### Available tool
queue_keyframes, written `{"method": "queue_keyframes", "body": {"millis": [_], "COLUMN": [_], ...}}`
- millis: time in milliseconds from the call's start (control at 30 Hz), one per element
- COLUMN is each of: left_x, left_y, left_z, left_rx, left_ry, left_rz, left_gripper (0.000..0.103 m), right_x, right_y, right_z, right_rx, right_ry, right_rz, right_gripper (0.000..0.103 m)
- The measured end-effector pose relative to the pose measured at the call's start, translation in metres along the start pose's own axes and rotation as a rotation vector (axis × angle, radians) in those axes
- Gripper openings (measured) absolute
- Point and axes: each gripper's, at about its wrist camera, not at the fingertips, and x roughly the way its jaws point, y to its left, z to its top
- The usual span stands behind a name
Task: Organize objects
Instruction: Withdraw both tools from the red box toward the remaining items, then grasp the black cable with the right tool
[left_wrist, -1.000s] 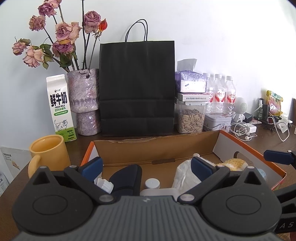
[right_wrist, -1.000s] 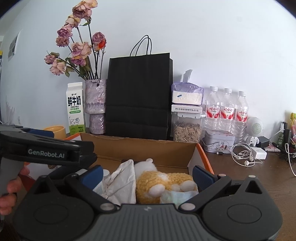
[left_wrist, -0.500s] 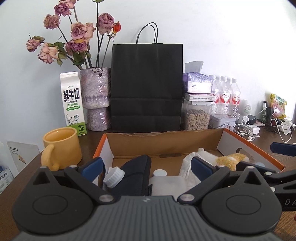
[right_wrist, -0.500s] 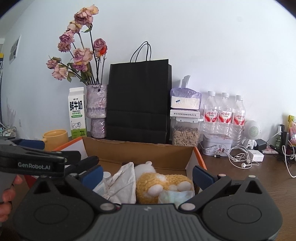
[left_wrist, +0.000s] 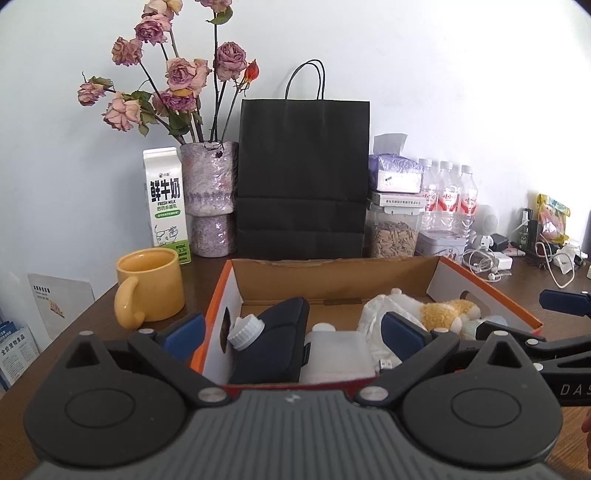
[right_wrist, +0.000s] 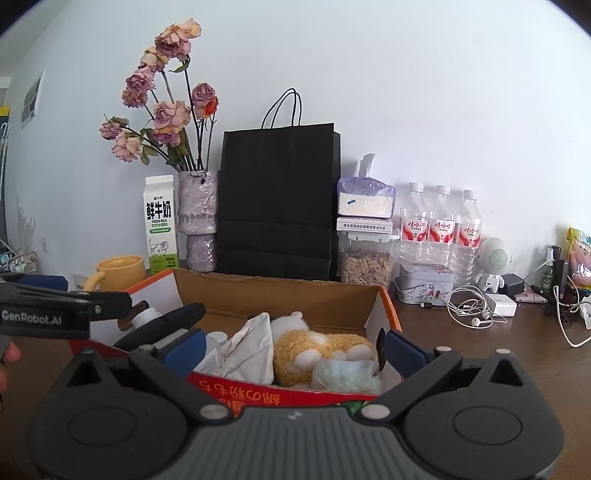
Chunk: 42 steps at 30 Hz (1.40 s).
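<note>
The left wrist view looks down into the left half of the cardboard box (left_wrist: 332, 280), showing a dark navy pouch (left_wrist: 273, 339) leaning at 9 o'clock of a white plastic jug (left_wrist: 336, 354), with a white screw cap (left_wrist: 245, 332) against the pouch; these are mostly hidden in the right wrist view, which instead shows the box's red printed front wall (right_wrist: 258, 397) and a plush toy (right_wrist: 317, 350), yellow with white paws, lying beside a crumpled white bag (right_wrist: 247, 347) and a small pale packet (right_wrist: 343, 373). The box sits on the dark wooden tabletop (right_wrist: 480, 350), at 6 o'clock of a black paper bag (left_wrist: 303, 177); a yellow mug (left_wrist: 149, 286) stands just beside the box at 9 o'clock. The left tool (left_wrist: 293, 330) is spread wide with nothing between its blue pads, straddling the box's left corner. The right tool (right_wrist: 293, 349) is likewise wide apart and empty, its pads flanking the box's right half
</note>
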Motion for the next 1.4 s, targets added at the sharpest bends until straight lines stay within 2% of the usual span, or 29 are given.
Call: {"method": "queue_keyframes", "body": {"millis": [300, 500, 833, 1067, 1133, 1200, 1400], "left_x": [-0.027, -0.043, -0.067, -0.073, -0.072, -0.071, -0.070], "left_y": [0.014, 0.022, 0.043, 0.062, 0.064, 0.065, 0.060], "left_z": [-0.012, -0.022, -0.038, -0.045, -0.045, -0.047, -0.049], "left_rx": [-0.007, 0.005, 0.000, -0.016, -0.025, -0.029, -0.023], "left_ry": [0.049, 0.087, 0.135, 0.160, 0.166, 0.170, 0.179], "left_rz": [0.007, 0.019, 0.062, 0.107, 0.113, 0.114, 0.106], "left_gripper": [0.103, 0.103, 0.103, 0.103, 0.103, 0.103, 0.103], "right_x": [-0.028, -0.038, -0.006, 0.012, 0.012, 0.012, 0.011], "right_y": [0.008, 0.011, 0.042, 0.053, 0.055, 0.057, 0.061], "right_z": [-0.015, -0.028, -0.034, -0.036, -0.035, -0.035, -0.038], "right_rx": [-0.002, 0.011, -0.023, -0.024, -0.026, -0.022, -0.053], "right_ry": [0.047, 0.125, 0.301, 0.369, 0.364, 0.373, 0.373], "right_rz": [0.022, 0.078, 0.236, 0.308, 0.315, 0.344, 0.349], "right_gripper": [0.103, 0.103, 0.102, 0.084, 0.071, 0.044, 0.045]}}
